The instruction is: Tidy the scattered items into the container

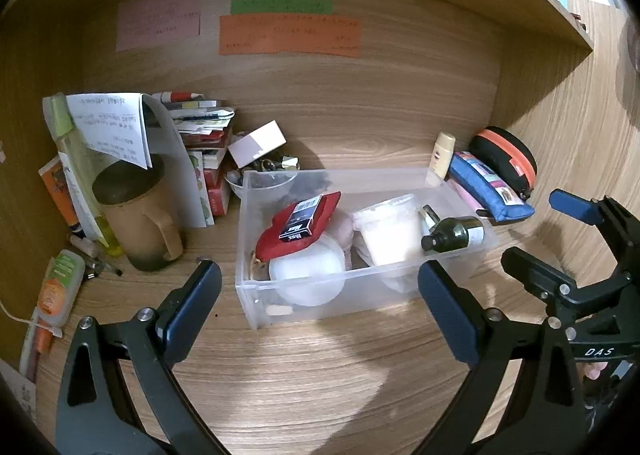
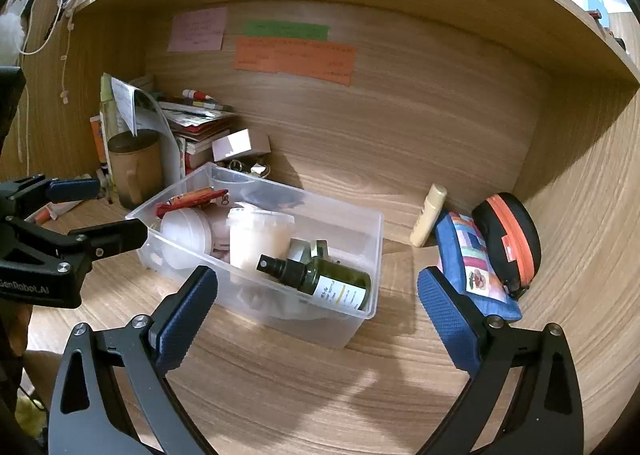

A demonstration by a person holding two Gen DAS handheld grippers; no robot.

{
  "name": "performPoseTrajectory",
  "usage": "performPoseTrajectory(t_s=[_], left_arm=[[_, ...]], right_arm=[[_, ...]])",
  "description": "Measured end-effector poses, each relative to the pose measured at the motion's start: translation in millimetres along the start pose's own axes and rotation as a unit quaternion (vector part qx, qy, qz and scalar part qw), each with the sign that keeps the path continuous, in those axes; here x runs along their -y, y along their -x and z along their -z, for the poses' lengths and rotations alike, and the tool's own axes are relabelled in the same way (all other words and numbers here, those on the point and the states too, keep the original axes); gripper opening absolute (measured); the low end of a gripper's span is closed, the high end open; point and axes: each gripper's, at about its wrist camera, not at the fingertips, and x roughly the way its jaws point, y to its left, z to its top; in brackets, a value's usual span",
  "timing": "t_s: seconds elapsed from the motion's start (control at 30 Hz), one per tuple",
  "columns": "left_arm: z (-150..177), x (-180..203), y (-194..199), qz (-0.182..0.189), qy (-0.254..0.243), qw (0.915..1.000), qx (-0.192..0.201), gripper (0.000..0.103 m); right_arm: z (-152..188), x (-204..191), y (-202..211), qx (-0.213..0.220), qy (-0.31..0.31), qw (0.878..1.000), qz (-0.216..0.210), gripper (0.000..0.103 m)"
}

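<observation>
A clear plastic container [image 1: 320, 311] [image 2: 360, 215] stands mid-desk. It holds a red pouch [image 1: 280, 231] with a black card box on top, a white round lid [image 1: 308, 275], a white tub [image 1: 388, 231] [image 2: 256, 235] and a dark green spray bottle [image 1: 452, 233] [image 2: 324, 281] lying at its right end. To the container's right, outside it, are a cream tube [image 1: 444, 151] [image 2: 430, 215], a blue patchwork pouch [image 1: 488, 187] [image 2: 472, 267] and a black-and-orange zip case [image 1: 504, 159] [image 2: 508, 243]. My left gripper [image 1: 316, 279] [image 2: 120, 209] is open before the container's front wall. My right gripper [image 2: 316, 281] [image 1: 536, 227] is open and holds nothing.
A brown mug [image 1: 140, 215], papers and a stack of books [image 1: 204, 127] crowd the back left. A white box [image 1: 260, 143] and a small bowl of trinkets [image 1: 264, 175] sit behind the container. Small tubes lie at the left edge. A wooden side wall [image 2: 580, 215] closes the right.
</observation>
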Motion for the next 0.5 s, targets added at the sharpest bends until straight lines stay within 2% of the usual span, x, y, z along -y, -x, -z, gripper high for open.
performPoseTrajectory(t_s=[0.5], left_arm=[[1.6, 5.2, 5.1, -0.013, -0.017, 0.9997, 0.011, 0.1]], right_arm=[[-2.3, -2.5, -1.5, -0.006, 0.0, 1.0, -0.005, 0.1]])
